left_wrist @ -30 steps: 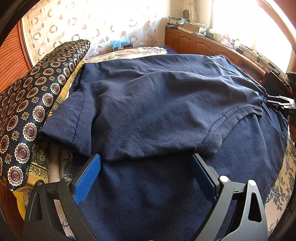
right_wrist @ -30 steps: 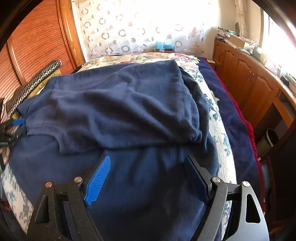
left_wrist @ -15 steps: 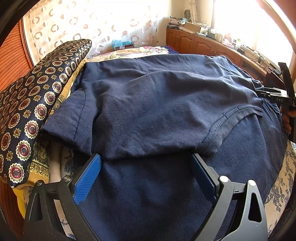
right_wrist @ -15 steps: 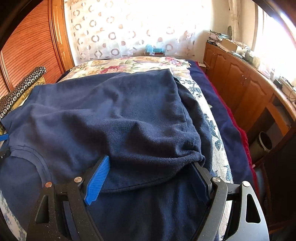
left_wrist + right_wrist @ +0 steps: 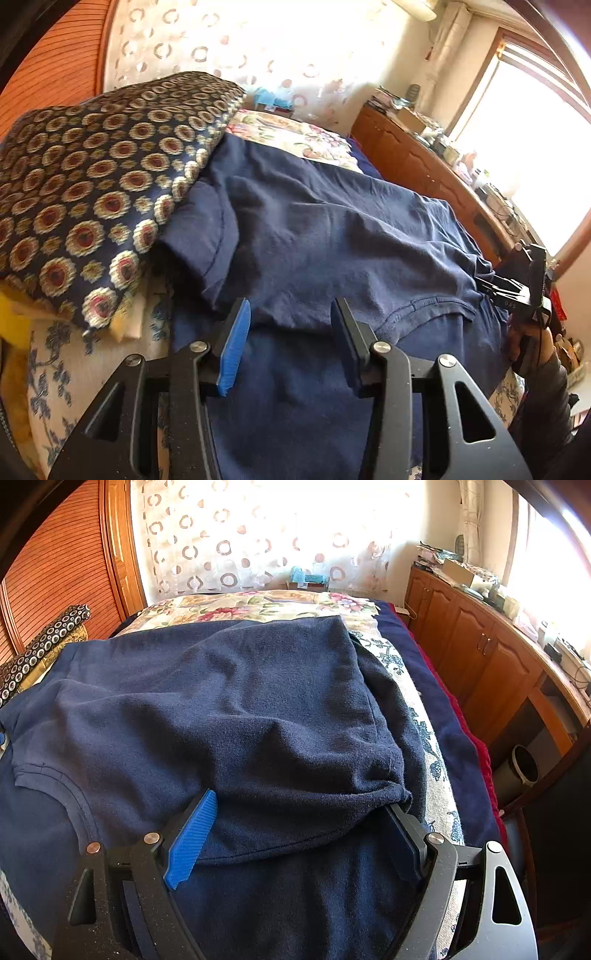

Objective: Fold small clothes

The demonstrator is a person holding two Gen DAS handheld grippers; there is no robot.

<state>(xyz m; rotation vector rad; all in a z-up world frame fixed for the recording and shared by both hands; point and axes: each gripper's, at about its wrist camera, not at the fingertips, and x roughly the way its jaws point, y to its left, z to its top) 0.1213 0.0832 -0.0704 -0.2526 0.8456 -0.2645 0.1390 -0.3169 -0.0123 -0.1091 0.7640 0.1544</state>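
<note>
Blown-out window (image 5: 524, 122) glare — heavy fisheye bending, dark corners, slight blur

1. The only lettering shows in the left wrist view: small pale characters on the black body of the right gripper (image 5: 480, 284) at the frame's right edge, too small and blurred to read.
2. Nothing else carries readable text, labels, brands or numbers.
</note>
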